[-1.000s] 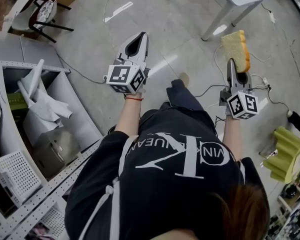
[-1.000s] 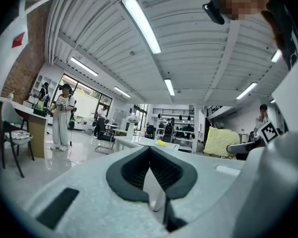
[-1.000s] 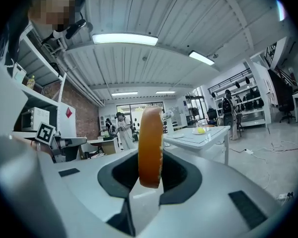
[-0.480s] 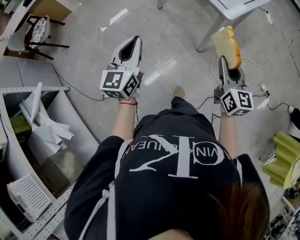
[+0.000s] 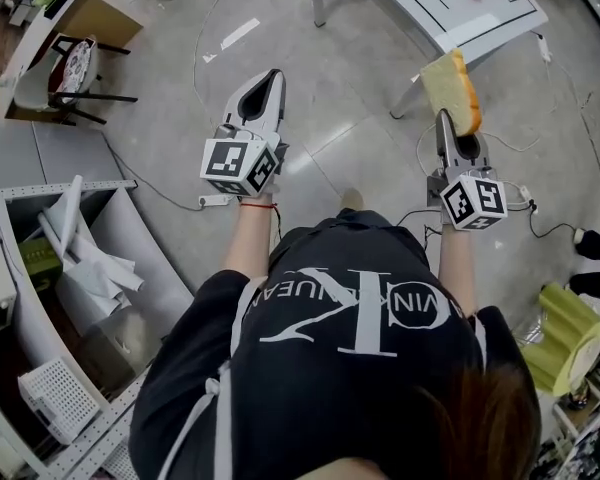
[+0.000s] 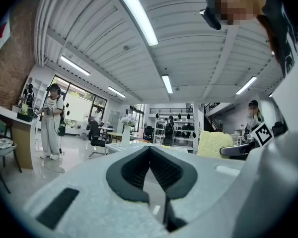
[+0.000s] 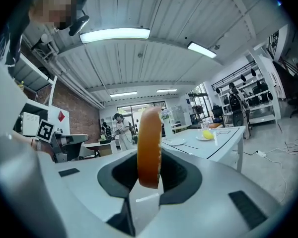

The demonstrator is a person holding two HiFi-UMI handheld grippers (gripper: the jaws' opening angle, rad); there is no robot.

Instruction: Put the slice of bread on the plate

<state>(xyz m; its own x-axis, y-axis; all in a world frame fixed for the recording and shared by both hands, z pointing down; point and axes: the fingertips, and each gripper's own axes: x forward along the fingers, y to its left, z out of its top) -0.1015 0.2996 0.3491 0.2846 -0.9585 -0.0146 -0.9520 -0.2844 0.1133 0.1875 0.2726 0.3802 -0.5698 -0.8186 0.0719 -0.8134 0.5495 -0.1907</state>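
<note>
Both hands have carried forward since the earlier frame, and the white table (image 5: 450, 13) now lies closer, just beyond the right one.

Right gripper (image 5: 448, 120): clamped on the slice of bread (image 5: 452, 88), pinching its lower edge. The slice stands upright on edge, long axis vertical, with its crust rim facing back along the jaws in the right gripper view.

Left gripper (image 5: 271, 78): jaws closed together with nothing between them, held level and well left of the table.

The plate (image 7: 176, 142) sits on the tabletop, ahead of the bread and slightly to its right, still well apart from it. A yellow item (image 7: 207, 133) lies further right on the same table.

Judgement: the right hand is the nearer one and already carries the load. The slice is vertical and the plate flat, so the gripper must roll to lay it down.
</note>
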